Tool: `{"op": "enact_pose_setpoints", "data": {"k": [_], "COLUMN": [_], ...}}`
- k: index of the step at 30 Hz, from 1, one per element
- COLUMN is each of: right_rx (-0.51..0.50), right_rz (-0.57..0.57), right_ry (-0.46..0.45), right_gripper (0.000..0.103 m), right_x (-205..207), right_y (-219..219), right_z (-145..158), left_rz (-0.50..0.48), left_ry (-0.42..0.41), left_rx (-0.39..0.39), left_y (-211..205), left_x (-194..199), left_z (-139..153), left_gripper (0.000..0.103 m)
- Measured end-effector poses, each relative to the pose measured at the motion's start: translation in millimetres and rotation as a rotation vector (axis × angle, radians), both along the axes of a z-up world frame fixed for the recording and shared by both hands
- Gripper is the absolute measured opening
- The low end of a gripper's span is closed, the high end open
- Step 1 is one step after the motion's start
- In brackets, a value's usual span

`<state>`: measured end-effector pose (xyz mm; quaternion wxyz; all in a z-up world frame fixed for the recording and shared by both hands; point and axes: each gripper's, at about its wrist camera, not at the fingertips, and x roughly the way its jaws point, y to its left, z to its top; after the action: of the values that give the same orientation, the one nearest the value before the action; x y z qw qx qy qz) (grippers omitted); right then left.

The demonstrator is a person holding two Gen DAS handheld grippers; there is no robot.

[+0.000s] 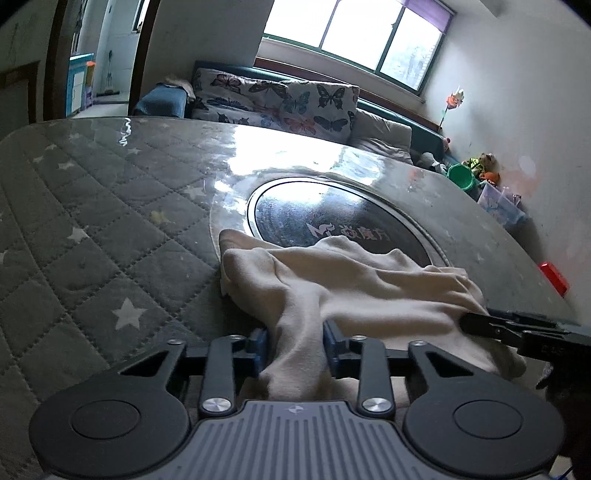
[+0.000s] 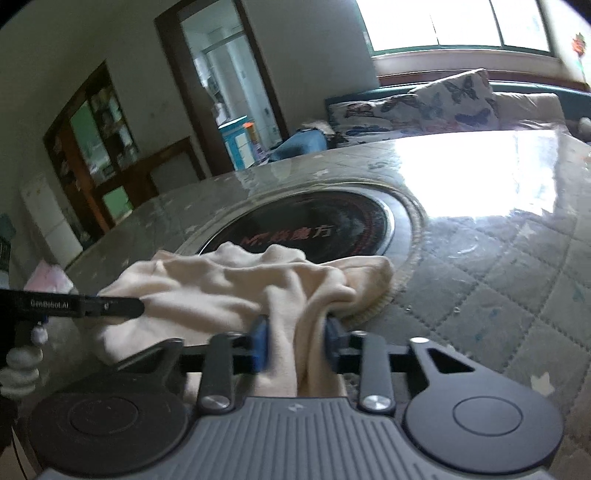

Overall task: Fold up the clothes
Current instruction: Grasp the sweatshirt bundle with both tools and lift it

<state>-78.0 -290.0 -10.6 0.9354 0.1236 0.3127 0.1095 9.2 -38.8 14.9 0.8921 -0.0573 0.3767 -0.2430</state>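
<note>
A cream garment (image 1: 343,280) lies bunched on the quilted, star-patterned surface (image 1: 92,236), its far edge overlapping the black round hob plate (image 1: 332,218) set into the middle of that surface. The left hand-held gripper (image 1: 295,343) grasps a gathered fold of the garment on the side nearest the camera, blue pads (image 1: 263,345) pressing the cloth from both sides. The right hand-held gripper (image 2: 295,343) likewise clenches a fold of the same garment (image 2: 229,291) just short of the hob plate (image 2: 314,229). A butterfly-print cushion (image 1: 273,99) sits beyond the hob plate, under the window (image 1: 354,33).
</note>
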Motion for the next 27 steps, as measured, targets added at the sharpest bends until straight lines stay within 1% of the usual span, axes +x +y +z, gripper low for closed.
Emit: {"op": "enact_pose_setpoints", "data": {"k": [2, 5, 9, 12, 15, 19, 22, 23, 25, 27], "right_rx": [-0.02, -0.049, -0.074, -0.11, -0.156, -0.242, -0.311, -0.332, -0.357, -0.363], "right_rz": [-0.008, -0.017, -0.066, -0.13, -0.2, -0.312, -0.413, -0.445, -0.507, -0.542], "right_ry": [-0.019, -0.052, -0.082, -0.09, -0.094, -0.1, -0.106, -0.107, -0.098, -0.057], "right_gripper": [0.022, 0.02, 0.02, 0.02, 0.02, 0.02, 0.02, 0.02, 0.02, 0.026], "right_x": [-4, -11, -23, -33, -43, -60, -69, -71, -76, -79], "right_y": [1, -1, -18, -40, -65, -101, -127, -135, -149, -161], "right_z": [3, 10, 23, 31, 40, 52, 60, 61, 63, 55], "left_rz": [-0.01, -0.051, -0.123, -0.198, -0.279, -0.379, -0.428, -0.442, -0.463, -0.483], "left_ry": [-0.008, -0.026, -0.05, -0.068, -0.088, -0.124, -0.141, -0.142, -0.131, -0.115], "left_rx": [0.007, 0.011, 0.006, 0.017, 0.024, 0.026, 0.009, -0.002, 0.001, 0.018], "left_y": [-4, -14, -39, -75, -120, -184, -229, -243, -265, -284], "left_x": [-3, -6, -5, -3, -1, 0, -1, -1, -2, -4], "left_z": [4, 14, 26, 34, 41, 47, 51, 51, 47, 41], "left_gripper": [0.025, 0.024, 0.023, 0.023, 0.023, 0.023, 0.023, 0.023, 0.024, 0.029]}}
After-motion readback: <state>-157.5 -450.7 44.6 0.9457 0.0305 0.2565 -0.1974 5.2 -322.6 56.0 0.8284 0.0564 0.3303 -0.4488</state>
